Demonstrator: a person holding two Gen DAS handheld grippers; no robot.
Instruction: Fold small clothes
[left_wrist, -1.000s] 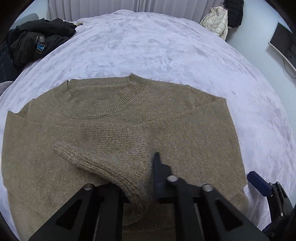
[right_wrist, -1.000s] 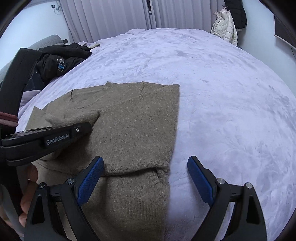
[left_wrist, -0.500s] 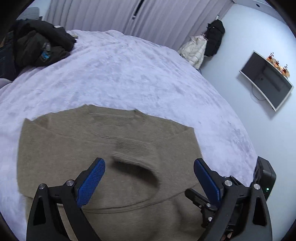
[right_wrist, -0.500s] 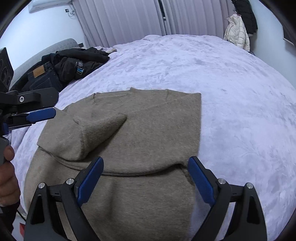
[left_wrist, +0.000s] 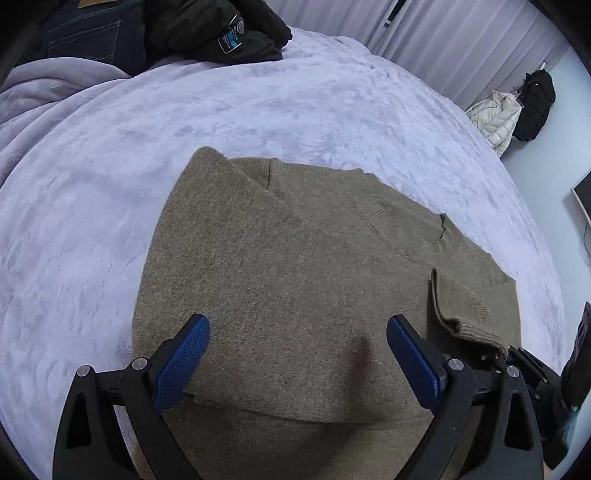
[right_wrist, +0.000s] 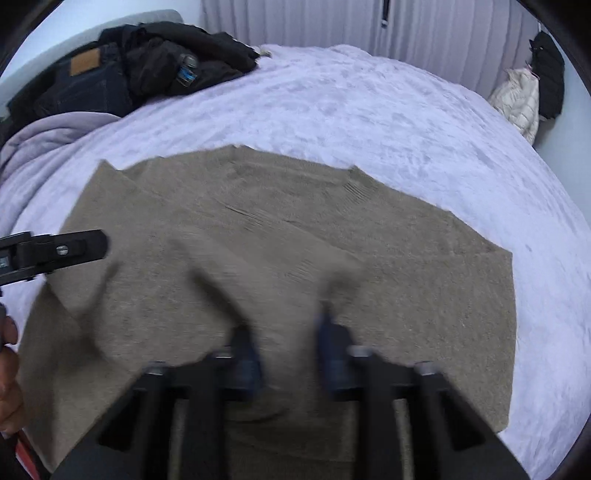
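A tan knit sweater (left_wrist: 295, 266) lies flat on the lilac bedspread (left_wrist: 110, 184) with its sleeves folded in. My left gripper (left_wrist: 299, 362) is open and empty, just above the sweater's lower left part. The folded sleeve cuff (left_wrist: 465, 314) rises at the right, and the right gripper's black body (left_wrist: 532, 373) sits below it. In the right wrist view, which is blurred by motion, my right gripper (right_wrist: 286, 332) has its jaws narrowed around a raised fold of the sweater (right_wrist: 406, 277). Whether it grips the cloth is unclear. The left gripper's finger (right_wrist: 55, 251) shows at the left edge.
A pile of dark clothes and jeans (left_wrist: 155, 33) lies at the bed's far left corner, also in the right wrist view (right_wrist: 140, 74). A cream jacket and a black coat (left_wrist: 517, 107) hang by the curtains at the back right. A wall screen (left_wrist: 583, 199) is at the right.
My left gripper has let go of the sleeve, opened and swung left. My right gripper has moved onto the sweater and its jaws have narrowed from wide open.
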